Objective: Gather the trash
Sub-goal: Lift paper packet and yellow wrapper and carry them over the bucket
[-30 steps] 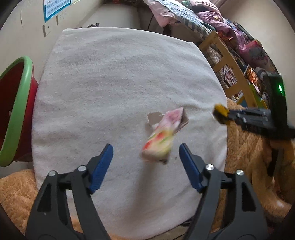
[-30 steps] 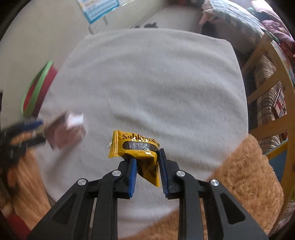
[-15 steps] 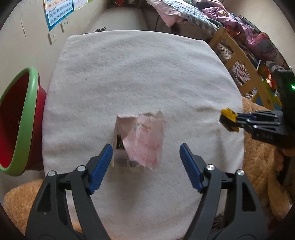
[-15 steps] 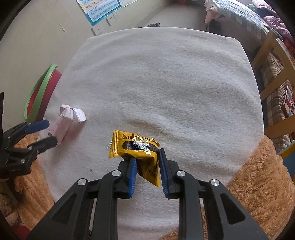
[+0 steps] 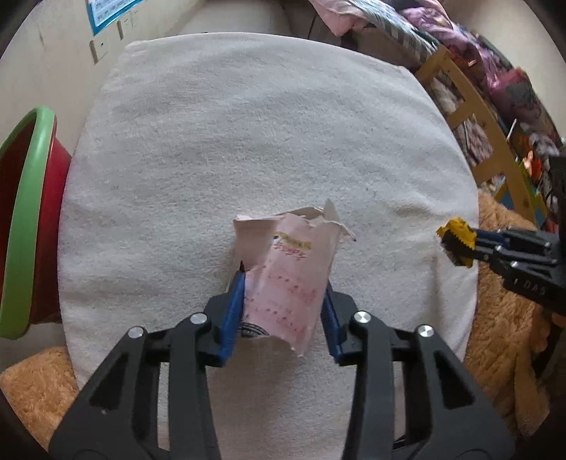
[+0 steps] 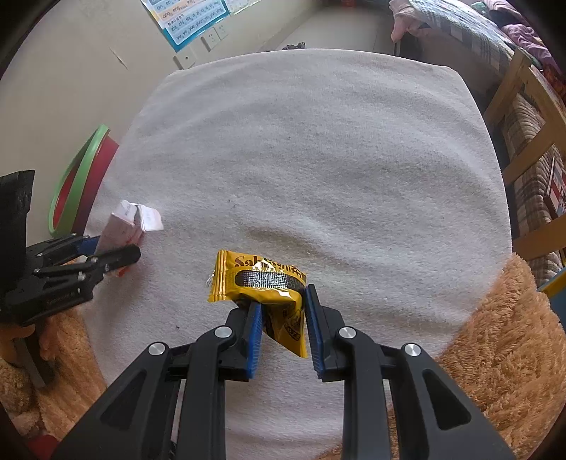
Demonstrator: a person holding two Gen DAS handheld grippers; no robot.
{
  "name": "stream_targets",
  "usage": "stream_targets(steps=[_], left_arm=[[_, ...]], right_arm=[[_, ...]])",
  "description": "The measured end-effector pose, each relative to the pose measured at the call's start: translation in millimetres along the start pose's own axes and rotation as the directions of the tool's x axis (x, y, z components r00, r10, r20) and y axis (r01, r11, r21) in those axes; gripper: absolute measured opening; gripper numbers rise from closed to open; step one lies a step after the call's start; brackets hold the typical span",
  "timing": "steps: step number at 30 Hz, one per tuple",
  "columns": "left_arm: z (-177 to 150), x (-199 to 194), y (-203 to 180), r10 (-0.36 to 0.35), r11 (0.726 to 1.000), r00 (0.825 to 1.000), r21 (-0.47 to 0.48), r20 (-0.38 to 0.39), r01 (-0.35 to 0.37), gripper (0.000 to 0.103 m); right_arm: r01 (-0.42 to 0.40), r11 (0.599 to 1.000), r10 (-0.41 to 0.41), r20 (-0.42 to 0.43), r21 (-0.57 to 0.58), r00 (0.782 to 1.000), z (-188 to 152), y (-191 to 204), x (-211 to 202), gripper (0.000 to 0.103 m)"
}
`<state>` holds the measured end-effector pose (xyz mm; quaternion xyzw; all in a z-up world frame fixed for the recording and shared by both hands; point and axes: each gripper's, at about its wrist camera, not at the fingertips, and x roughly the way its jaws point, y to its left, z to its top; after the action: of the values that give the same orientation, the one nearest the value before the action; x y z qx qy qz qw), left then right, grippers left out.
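white cloth (image 5: 269, 141): 1 pink carton (image 5: 286, 279), 1 yellow wrapper (image 6: 261, 283).

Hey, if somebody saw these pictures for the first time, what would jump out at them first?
Probably the torn pink carton between the blue pads of the left gripper, whose jaws are closing on it over the white towel. Next, the bright yellow snack wrapper pinched in the right gripper toward the towel's near edge. The red bin with a green rim stands off the towel's left side.

The bin (image 5: 21, 226) is running off the left edge, its inside mostly unseen. The carton's (image 5: 286, 283) print is blurring, unreadable. The poster (image 6: 191, 17) is being cropped at the top edge.
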<state>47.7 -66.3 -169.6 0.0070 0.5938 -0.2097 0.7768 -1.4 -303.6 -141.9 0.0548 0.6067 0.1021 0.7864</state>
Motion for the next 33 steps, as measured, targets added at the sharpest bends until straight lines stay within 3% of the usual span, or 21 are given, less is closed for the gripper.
stream_targets(steps=[8,18,27,33], left_arm=[[-2,-36,10,0.039,0.997,0.991,-0.077,0.13,-0.03,0.032],[3,-93,28,0.171,0.98,0.939,-0.149,0.298,-0.131,0.032],[3,-126,67,0.249,0.953,0.899,-0.256,0.359,-0.162,0.032],[-10,-143,105,0.304,0.921,0.883,-0.346,0.356,-0.178,0.032]], right_arm=[[0.003,1.0,-0.002,0.047,-0.008,0.999,2,6,-18,0.022],[0.043,0.987,-0.016,0.17,-0.155,0.985,24,66,-53,0.023],[0.047,0.956,0.021,0.231,-0.288,0.973,48,126,-62,0.023],[0.049,0.927,0.049,0.249,-0.372,0.967,62,168,-61,0.023]])
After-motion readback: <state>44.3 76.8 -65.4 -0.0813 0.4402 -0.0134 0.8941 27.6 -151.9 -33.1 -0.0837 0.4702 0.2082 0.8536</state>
